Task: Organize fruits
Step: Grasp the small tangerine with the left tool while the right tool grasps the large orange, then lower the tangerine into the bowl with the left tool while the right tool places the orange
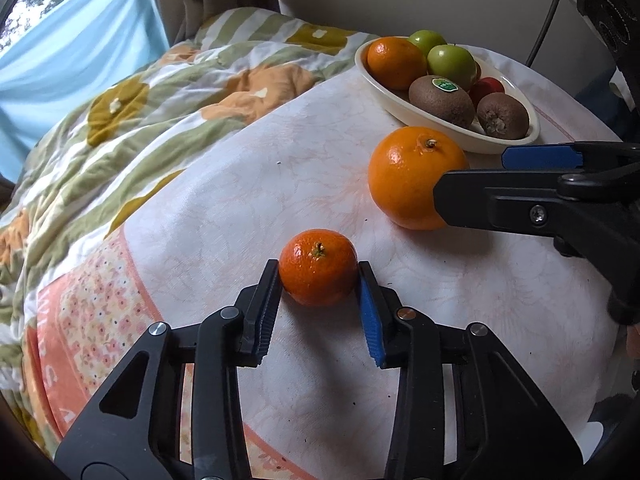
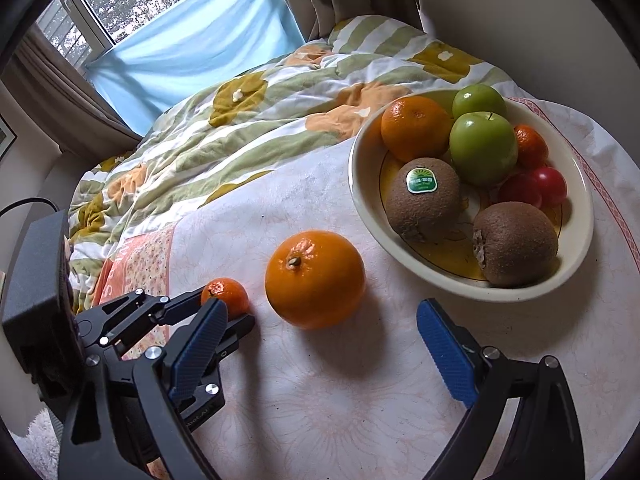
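Observation:
A small mandarin rests on the white floral tablecloth, and my left gripper is shut on it, a pad pressing each side. A larger orange lies to its right. My right gripper stands open just in front of this orange, with one finger on each side and neither touching it. In the left wrist view the right gripper comes in from the right edge. A cream oval bowl behind holds an orange, two green apples, two kiwis and small red fruits.
A rumpled quilt with green stripes and orange flowers lies on a bed along the table's far left side. Behind it are a blue cloth, curtains and a window. A dark cable hangs by the wall at right.

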`<state>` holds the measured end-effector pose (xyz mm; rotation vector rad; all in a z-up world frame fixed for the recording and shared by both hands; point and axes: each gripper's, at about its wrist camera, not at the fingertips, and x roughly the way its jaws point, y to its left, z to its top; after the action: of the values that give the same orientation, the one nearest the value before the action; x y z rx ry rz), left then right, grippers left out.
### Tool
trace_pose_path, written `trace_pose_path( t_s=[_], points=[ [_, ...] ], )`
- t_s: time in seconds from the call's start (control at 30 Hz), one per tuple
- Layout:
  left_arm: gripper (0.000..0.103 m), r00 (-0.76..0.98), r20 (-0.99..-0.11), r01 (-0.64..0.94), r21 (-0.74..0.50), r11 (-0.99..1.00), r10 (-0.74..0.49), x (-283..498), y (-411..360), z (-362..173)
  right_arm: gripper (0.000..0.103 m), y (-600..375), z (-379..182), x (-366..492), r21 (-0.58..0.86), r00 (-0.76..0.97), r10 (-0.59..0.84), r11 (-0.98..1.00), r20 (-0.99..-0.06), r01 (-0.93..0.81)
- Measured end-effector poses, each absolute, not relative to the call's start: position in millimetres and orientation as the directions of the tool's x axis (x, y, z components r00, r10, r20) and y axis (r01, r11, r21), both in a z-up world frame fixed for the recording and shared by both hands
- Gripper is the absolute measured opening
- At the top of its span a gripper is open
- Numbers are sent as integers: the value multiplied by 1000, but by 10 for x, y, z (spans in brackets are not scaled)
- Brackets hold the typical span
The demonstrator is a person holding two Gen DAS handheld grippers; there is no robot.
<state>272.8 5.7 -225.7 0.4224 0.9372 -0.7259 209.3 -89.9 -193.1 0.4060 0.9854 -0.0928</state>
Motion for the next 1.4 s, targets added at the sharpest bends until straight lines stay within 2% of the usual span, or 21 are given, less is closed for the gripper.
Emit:
trace_pose_path(
  t_s=[0.27,0.37,0.63,0.73,0.8,1.13,1.4],
  points=[
    [41,389,-850,690,13,724,-355,2704,176,-2256,82,-812,-2015,2190,268,540,117,941,-833,209],
    [41,393,-851,678,13,735,-347,2690,223,-2256,74,-786,-2039,2242,250,538,114,950,-836,188],
    [41,409,-848,641,4,768,-337,2652,362,-2206,72,-751,-2067,2338,197,546,74,966,-834,170],
    [41,418,-845,628,3,778,-334,2621,414,-2173,69,-767,-2090,2359,180,545,60,969,-836,170],
    [41,421,-844,619,0,786,-332,2601,448,-2153,63,-772,-2097,2365,162,545,45,972,-837,168],
    [41,446,-837,573,-4,820,-316,2497,575,-2038,59,-744,-2132,2359,146,536,49,979,-843,140],
    [41,475,-829,532,5,847,-294,2418,579,-1802,58,-731,-1833,2190,170,575,86,981,-814,95]
  ],
)
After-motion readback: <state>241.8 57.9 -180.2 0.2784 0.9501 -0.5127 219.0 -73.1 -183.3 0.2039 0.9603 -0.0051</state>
